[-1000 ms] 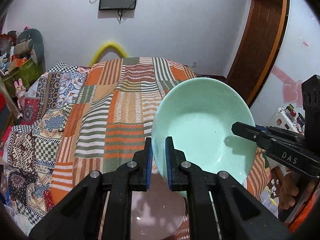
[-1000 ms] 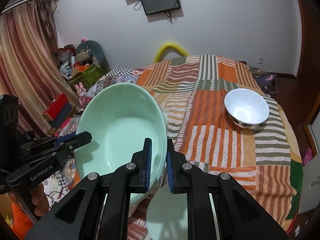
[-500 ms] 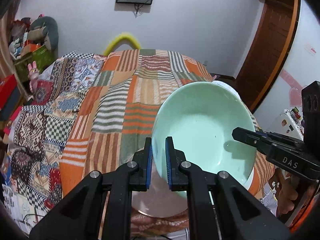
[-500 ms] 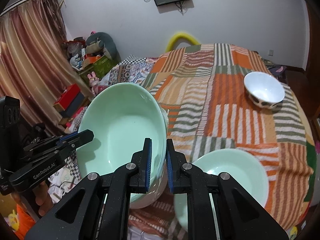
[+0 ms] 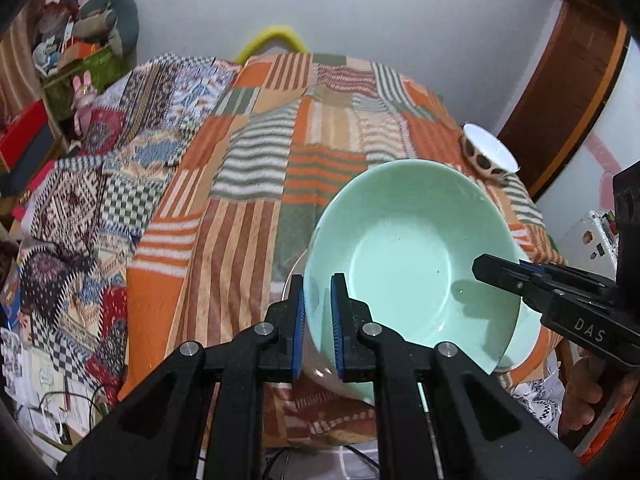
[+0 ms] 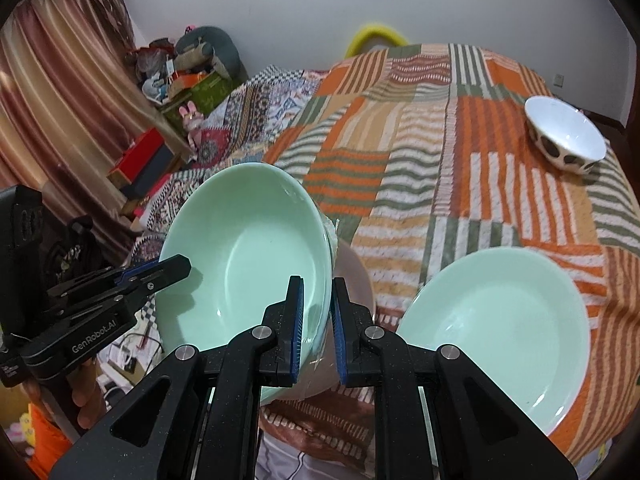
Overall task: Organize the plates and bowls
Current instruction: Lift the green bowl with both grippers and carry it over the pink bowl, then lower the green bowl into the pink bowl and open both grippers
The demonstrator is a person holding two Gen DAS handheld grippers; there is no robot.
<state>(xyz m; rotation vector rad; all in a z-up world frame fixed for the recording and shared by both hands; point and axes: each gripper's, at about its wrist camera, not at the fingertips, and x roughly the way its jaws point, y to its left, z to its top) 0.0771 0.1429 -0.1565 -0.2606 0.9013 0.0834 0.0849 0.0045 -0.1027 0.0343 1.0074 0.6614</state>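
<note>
Mint bowl point(image 5: 404, 248) | left tool point(image 6: 120, 292) ("GenRobot.AI") clamps rim | right tool point(image 5: 520, 280) ("DAS") clamps opposite rim

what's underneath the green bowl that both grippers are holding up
Below the held green bowl a pale pinkish dish sits on the striped bedspread; only its edge shows. Most of it is hidden by the bowl, so anything lying in it cannot be seen.

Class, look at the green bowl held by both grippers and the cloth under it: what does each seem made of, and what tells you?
Green bowl: likely glazed ceramic or glass, though melamine is possible; smooth, glossy, with bright glints. Cloth: woven fabric, matte; fuzzy striped patchwork.
</note>
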